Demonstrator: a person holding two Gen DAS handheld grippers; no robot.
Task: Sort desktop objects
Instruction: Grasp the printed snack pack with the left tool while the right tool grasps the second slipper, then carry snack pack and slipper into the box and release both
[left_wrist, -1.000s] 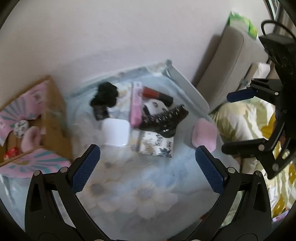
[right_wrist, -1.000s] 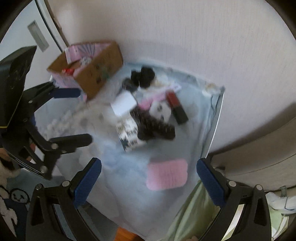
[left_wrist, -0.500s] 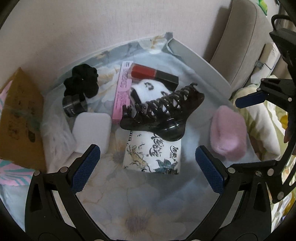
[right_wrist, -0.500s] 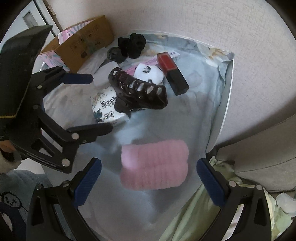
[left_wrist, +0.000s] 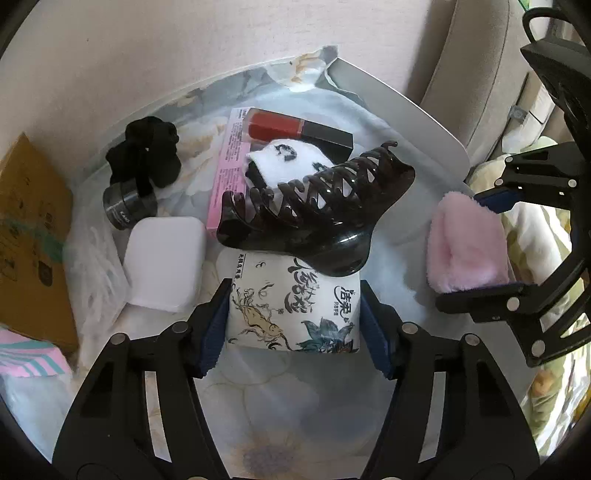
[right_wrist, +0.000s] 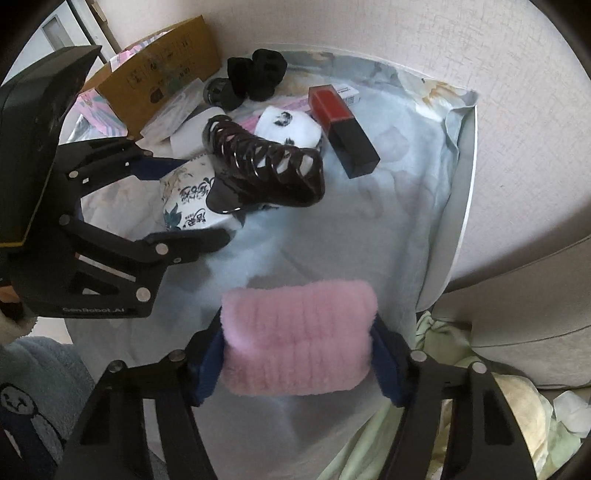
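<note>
A white tissue pack (left_wrist: 295, 310) with an ink-painting print lies on the flowered cloth. My left gripper (left_wrist: 294, 295) is closing, and its blue pads touch the pack's two sides. A black hair claw (left_wrist: 317, 206) rests on the pack's far end. To the right, a fluffy pink band (right_wrist: 299, 339) sits between the closing jaws of my right gripper (right_wrist: 297, 328), its pads pressed into the fluff. Seen from the right wrist, the left gripper (right_wrist: 195, 199) straddles the tissue pack (right_wrist: 184, 195).
Behind the claw lie a red lip gloss (left_wrist: 295, 129), a pink flat box (left_wrist: 225, 173), a white pad (left_wrist: 288, 162), a black scrunchie (left_wrist: 147, 151), a small dark jar (left_wrist: 125, 206) and a white case (left_wrist: 166, 262). A cardboard box (left_wrist: 29, 236) stands left; the table's rim (left_wrist: 406, 122) is right.
Both grippers have come down toward the table. Their jaws, wide apart before, have narrowed, the left onto the tissue pack and the right onto the pink band.
</note>
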